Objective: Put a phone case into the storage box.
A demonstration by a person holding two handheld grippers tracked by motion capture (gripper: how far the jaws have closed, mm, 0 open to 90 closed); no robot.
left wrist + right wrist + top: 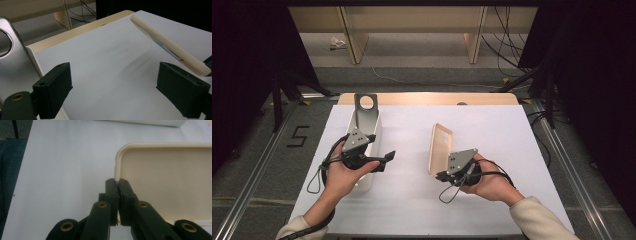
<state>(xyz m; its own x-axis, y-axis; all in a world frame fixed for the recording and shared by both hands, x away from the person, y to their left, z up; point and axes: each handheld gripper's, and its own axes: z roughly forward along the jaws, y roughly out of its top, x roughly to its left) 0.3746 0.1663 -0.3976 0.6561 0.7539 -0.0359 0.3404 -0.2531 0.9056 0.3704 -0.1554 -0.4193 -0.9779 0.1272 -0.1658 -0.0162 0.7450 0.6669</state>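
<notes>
Two hand-held grippers are at work over the white-covered surface (422,200), and the step in hand looks like carrying a lid away from its box. The right hand-held gripper (439,176) is clenched on the rim of a cream lid (440,148), which stands tilted on edge just right of the surface's middle, at about 11 o'clock from the right hand (492,184); in the right gripper view the jaws pinch the lid's thin rim (116,173) with its pale hollow side spreading to the right. The left hand-held gripper (388,156) is released, nothing between its jaws, and points toward 3 o'clock at the lid (its view looks across bare sheet to the lid's edge (170,47)). Behind the left hand (343,172) sits a white box (371,150), running toward 12 o'clock, with a grey metal plate (364,111) with a round hole standing in its far end. I'd judge the next move calls for either laying the lid flat on open sheet or passing it to the open left jaws; that would need the left one brought square to the rim. Little stands in the way, though the trailing cables (319,175) hang near the box.
</notes>
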